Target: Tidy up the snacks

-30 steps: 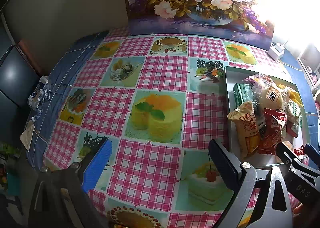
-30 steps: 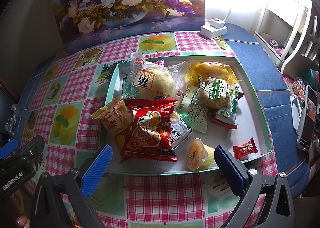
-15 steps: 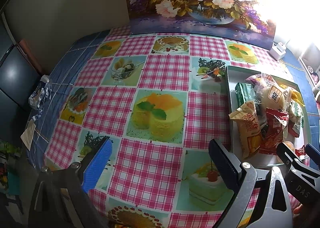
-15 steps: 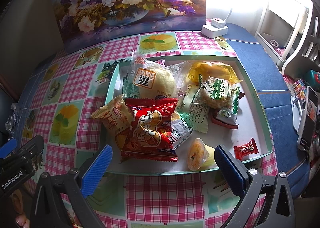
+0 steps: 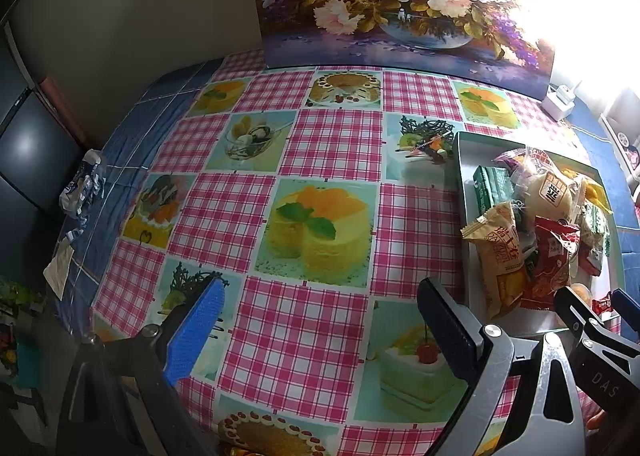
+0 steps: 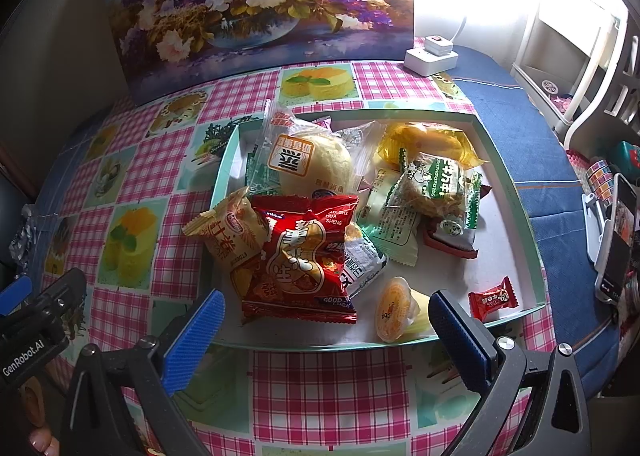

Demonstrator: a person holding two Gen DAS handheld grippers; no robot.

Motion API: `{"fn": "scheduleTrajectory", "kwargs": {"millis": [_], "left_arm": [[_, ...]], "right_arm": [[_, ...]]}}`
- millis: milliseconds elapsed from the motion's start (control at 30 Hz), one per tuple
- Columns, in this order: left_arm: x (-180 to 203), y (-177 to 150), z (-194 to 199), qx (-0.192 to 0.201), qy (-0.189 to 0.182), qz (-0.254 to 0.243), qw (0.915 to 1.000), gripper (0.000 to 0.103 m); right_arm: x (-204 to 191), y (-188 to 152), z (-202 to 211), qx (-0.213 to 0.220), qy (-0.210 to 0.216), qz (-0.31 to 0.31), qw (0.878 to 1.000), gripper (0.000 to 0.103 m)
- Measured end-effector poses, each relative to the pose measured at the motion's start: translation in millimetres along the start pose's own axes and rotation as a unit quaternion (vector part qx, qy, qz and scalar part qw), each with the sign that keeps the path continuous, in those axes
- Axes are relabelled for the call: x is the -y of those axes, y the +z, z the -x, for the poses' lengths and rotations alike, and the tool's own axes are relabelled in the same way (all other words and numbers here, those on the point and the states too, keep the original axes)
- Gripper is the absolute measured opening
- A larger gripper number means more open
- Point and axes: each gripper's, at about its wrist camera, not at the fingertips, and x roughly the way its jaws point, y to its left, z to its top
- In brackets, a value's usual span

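Observation:
A pale green tray (image 6: 516, 200) holds several snacks: a red peanut bag (image 6: 300, 256), a tan cracker pack (image 6: 230, 236), a bun in clear wrap (image 6: 308, 164), a green-striped cake pack (image 6: 436, 184), a yellow pack (image 6: 428, 140), an orange jelly cup (image 6: 394, 306) and a small red candy (image 6: 494, 298). My right gripper (image 6: 326, 330) hovers open over the tray's near edge, empty. My left gripper (image 5: 320, 332) is open and empty above the tablecloth, left of the tray (image 5: 460, 176). The tan pack (image 5: 500, 256) overhangs the tray's left rim.
A checked cake-print tablecloth (image 5: 320, 144) covers the table. A flower painting (image 6: 256, 8) leans at the back, with a white power strip (image 6: 430, 56) beside it. A crumpled wrapper (image 5: 82, 188) lies at the left edge. A phone on a stand (image 6: 618, 240) sits right.
The left wrist view has shifted slightly, so the tray sits a little farther right. The right gripper and the snacks look unchanged.

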Motion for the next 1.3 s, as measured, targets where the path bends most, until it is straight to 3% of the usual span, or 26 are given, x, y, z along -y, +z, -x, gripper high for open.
{"fn": "scheduleTrajectory", "kwargs": {"millis": [1300], "left_arm": [[0.7, -1.1, 2.1, 0.008, 0.000, -0.006, 0.9999, 0.097]], "right_arm": [[-0.4, -0.2, -0.5, -0.001, 0.000, 0.002, 1.000, 0.103]]}}
